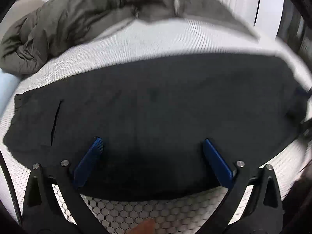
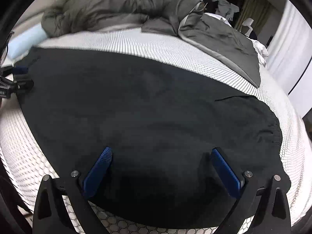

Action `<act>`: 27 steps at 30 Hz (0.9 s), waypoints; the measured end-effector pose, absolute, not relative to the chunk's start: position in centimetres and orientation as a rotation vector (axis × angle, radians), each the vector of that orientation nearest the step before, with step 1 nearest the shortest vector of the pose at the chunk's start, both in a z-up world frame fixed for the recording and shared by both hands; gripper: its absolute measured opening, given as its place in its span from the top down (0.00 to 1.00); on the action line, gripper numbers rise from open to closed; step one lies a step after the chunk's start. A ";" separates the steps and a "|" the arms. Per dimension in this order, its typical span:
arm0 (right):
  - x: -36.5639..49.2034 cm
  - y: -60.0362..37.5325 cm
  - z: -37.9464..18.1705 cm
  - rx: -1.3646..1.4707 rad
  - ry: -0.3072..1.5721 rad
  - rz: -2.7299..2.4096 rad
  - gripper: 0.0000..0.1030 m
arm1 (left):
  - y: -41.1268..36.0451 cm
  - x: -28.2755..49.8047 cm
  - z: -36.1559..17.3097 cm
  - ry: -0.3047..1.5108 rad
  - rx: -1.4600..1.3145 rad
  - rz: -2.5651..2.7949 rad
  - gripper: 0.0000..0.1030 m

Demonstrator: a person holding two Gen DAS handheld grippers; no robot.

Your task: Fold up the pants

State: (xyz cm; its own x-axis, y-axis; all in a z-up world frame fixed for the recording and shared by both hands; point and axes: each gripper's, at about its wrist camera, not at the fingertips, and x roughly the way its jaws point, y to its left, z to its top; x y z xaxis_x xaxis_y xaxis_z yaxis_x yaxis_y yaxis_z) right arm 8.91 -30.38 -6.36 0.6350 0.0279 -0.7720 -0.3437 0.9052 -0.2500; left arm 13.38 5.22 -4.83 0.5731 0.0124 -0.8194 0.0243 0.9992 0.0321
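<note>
Black pants (image 1: 156, 101) lie flat across a white honeycomb-textured mattress (image 1: 136, 44). In the left wrist view a pocket slit (image 1: 56, 120) and a gathered band show at their left end. My left gripper (image 1: 152, 142) hovers over the near edge of the pants, its blue pads wide apart with nothing between them. In the right wrist view the pants (image 2: 146, 107) fill the middle, with a gathered elastic edge (image 2: 276, 134) at the right. My right gripper (image 2: 160, 153) is open over the fabric and grips nothing. The left gripper (image 2: 20, 76) shows at that view's left edge.
A bunched grey-green duvet (image 2: 117, 5) lies along the far side of the bed, with a grey blanket (image 2: 224, 39) to its right. A pale blue pillow (image 2: 25, 41) sits at the far left. Curtains and a chair stand beyond the bed.
</note>
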 end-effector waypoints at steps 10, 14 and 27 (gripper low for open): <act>11.2 -44.9 -5.9 -0.239 0.959 -0.198 0.00 | 12.6 11.7 -5.2 0.986 -0.130 0.013 0.01; 9.7 -48.3 -3.6 -0.049 0.910 -0.181 0.00 | 13.2 10.8 -2.0 0.808 -0.272 -0.029 0.01; 9.4 -56.2 -7.0 0.720 0.892 0.021 0.00 | -8.7 14.5 -2.4 0.859 -0.020 -0.314 0.01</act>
State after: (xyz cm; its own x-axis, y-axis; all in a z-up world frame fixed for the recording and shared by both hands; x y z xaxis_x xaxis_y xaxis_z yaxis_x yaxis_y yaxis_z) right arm 9.43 -56.22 -7.03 0.6440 0.3043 -0.7019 0.2701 0.7680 0.5807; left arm 14.54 -8.73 -2.40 0.6106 -0.2798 -0.7409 0.2638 0.9539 -0.1428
